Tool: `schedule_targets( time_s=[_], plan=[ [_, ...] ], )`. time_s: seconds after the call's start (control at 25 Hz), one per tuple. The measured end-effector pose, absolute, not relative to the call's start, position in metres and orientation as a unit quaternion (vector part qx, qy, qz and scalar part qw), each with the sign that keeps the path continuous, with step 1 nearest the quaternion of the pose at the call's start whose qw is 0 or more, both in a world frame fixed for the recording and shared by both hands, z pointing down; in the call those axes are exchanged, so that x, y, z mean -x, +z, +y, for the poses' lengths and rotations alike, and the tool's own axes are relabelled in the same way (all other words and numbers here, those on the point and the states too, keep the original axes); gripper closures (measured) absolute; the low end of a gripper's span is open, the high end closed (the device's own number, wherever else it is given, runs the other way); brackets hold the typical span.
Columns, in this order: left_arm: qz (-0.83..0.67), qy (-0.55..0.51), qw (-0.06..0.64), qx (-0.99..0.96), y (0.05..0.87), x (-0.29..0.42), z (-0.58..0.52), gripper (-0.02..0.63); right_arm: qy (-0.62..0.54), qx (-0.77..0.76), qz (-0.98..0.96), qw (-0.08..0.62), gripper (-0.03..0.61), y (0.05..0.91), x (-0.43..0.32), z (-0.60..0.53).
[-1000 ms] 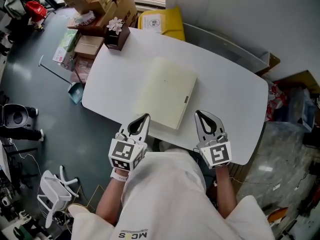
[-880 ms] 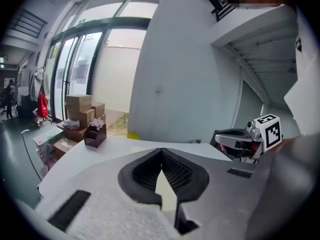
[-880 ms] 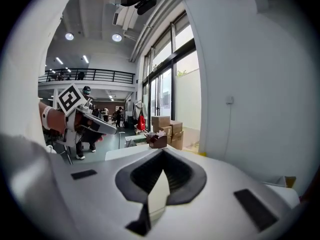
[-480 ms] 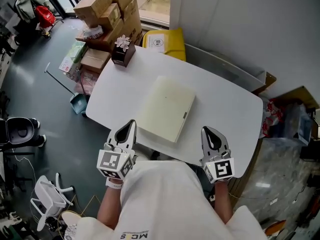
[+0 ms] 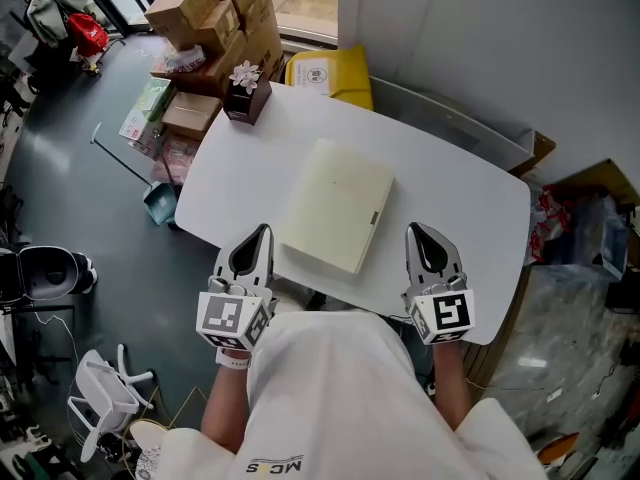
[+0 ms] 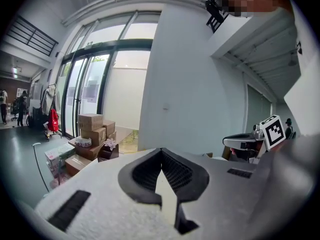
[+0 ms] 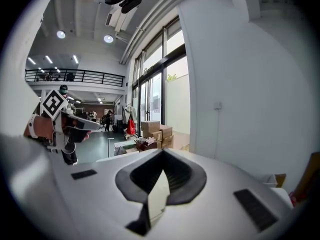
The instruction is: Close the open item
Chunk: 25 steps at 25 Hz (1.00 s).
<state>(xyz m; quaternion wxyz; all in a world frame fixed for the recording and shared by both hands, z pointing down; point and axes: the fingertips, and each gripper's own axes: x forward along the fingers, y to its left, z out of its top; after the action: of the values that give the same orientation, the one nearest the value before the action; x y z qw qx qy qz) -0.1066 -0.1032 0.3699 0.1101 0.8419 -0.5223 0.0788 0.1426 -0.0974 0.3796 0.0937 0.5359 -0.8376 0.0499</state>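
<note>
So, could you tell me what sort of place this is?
Probably an open office or workshop hall: stacked cardboard boxes beside a white table, tall glass doors, and an upper balcony railing.

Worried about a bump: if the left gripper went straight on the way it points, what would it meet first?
Probably the bare white table beside the cream case, near its left edge; depth is unclear.

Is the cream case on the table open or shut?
Shut: the cream case lies as one flat slab on the table, with no inside showing.
</note>
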Motion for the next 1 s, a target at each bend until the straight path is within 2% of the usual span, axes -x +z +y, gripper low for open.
schedule_targets(
  time_s=[1.0],
  plan=[
    [-0.532,0.068,0.117,-0.836,0.3706,0.1066,-0.0929,0.588,0.057,-0.528,-0.843,0.089,0.565,0.3809,-0.1351,-0.0921]
  ],
)
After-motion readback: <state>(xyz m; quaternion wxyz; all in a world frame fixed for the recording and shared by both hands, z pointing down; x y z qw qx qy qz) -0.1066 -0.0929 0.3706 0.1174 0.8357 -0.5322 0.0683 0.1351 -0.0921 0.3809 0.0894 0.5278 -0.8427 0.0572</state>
